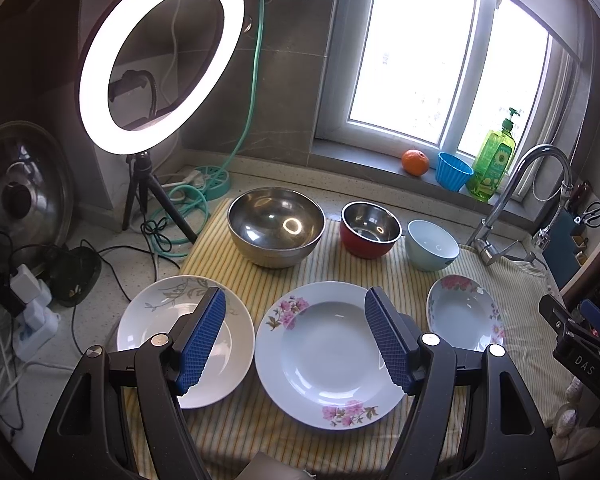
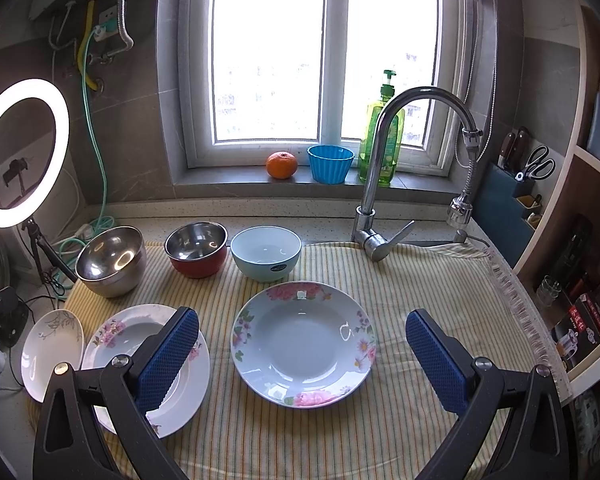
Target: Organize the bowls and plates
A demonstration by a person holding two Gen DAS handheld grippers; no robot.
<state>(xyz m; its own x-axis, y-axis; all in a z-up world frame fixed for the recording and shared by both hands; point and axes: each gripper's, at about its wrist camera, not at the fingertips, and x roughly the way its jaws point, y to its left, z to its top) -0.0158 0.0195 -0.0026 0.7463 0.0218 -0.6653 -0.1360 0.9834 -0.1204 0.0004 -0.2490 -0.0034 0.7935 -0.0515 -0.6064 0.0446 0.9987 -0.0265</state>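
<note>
Three plates lie in a front row on a striped yellow cloth (image 1: 340,268): a white leaf-patterned plate (image 1: 168,316) at left, a large pink-flowered plate (image 1: 324,360) in the middle, a smaller floral deep plate (image 2: 304,344) at right. Behind them stand a large steel bowl (image 1: 276,226), a red-sided steel bowl (image 1: 370,234) and a pale blue bowl (image 1: 432,248). My left gripper (image 1: 296,344) hangs open above the large flowered plate, holding nothing. Also open and empty, my right gripper (image 2: 302,356) hovers over the smaller floral plate.
A chrome faucet (image 2: 380,184) rises at the cloth's back right. On the windowsill sit an orange (image 2: 282,165), a blue cup (image 2: 331,163) and a green soap bottle (image 2: 382,140). A ring light on a tripod (image 1: 160,60), cables and a pot lid (image 1: 20,196) crowd the left.
</note>
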